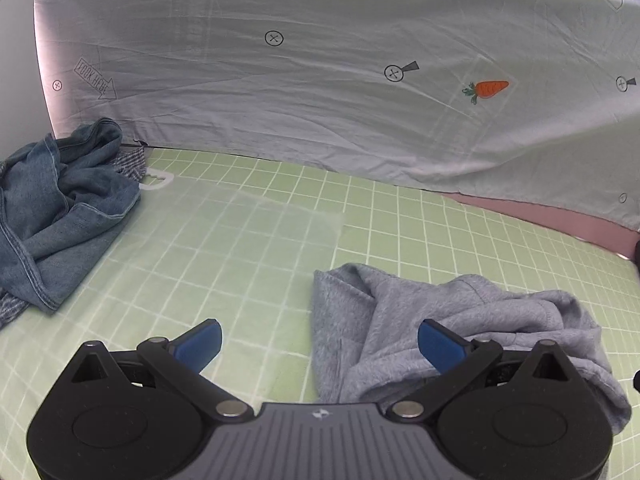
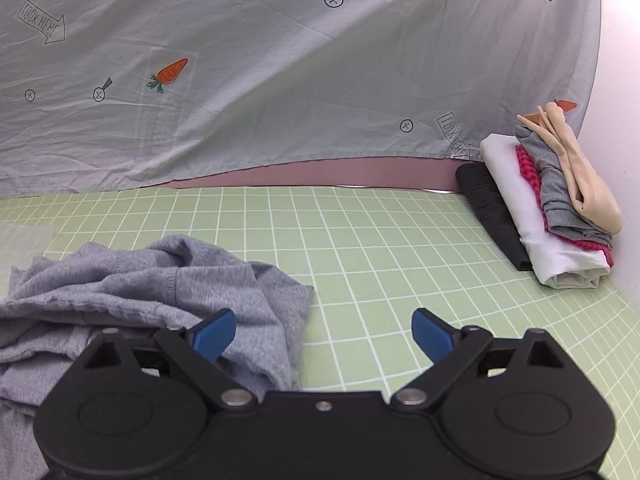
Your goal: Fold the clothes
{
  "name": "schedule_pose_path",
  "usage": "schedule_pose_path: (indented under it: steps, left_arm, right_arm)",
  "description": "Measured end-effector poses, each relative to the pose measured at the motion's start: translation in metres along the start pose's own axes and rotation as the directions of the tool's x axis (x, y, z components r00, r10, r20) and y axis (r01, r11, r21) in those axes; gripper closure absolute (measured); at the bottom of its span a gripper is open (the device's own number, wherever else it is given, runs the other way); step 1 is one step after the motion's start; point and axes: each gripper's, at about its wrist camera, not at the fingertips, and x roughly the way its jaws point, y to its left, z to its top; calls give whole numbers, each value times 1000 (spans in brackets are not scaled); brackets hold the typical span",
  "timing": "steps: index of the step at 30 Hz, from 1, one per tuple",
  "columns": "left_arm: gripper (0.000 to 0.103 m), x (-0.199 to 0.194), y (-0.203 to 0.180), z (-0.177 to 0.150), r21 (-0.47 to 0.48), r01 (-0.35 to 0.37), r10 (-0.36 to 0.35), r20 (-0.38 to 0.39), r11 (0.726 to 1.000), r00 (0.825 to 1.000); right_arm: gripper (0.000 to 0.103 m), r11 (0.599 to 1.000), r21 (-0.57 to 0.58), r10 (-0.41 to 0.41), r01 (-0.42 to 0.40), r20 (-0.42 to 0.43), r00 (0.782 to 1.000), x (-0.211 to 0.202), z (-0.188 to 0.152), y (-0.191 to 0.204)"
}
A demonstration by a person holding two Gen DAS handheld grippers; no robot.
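A printed sheet with carrots and arrows hangs as a backdrop behind the desk, whose top is a green mat with a white grid. Taking the crumpled grey garment near the front edge as the landmark: it lies in a rumpled heap, not yet spread or folded, and looks to be the piece in hand. Well off to its left, against the backdrop, sits a bundle of denim with a bit of striped cloth under it, also unfolded. Well off to its right, at the back corner, a stack of folded clothes stands finished: black, white, pink, grey and a cream piece on top. So some of the job appears done, with at least the grey piece and the denim left.

The left hand-held gripper hovers over the grey garment's left edge, jaws spread wide, gripping nothing. The right hand-held gripper hovers over its right edge, likewise wide apart and empty.
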Motion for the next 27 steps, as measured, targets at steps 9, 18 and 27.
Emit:
schedule_pose_path:
  steps: [9, 18, 27]
  left_arm:
    - [0, 46, -1, -27, 83, -56, 71, -189, 995, 979]
    - [0, 32, -1, -28, 90, -46, 60, -161, 995, 985]
    - [0, -18, 15, -53, 54, -34, 42, -160, 998, 986]
  right_arm:
    - [7, 999, -25, 42, -47, -163, 986, 48, -13, 14]
    - [7, 998, -17, 54, -58, -176, 983, 45, -22, 11]
    - [6, 995, 29, 100, -96, -168, 981, 0, -34, -6]
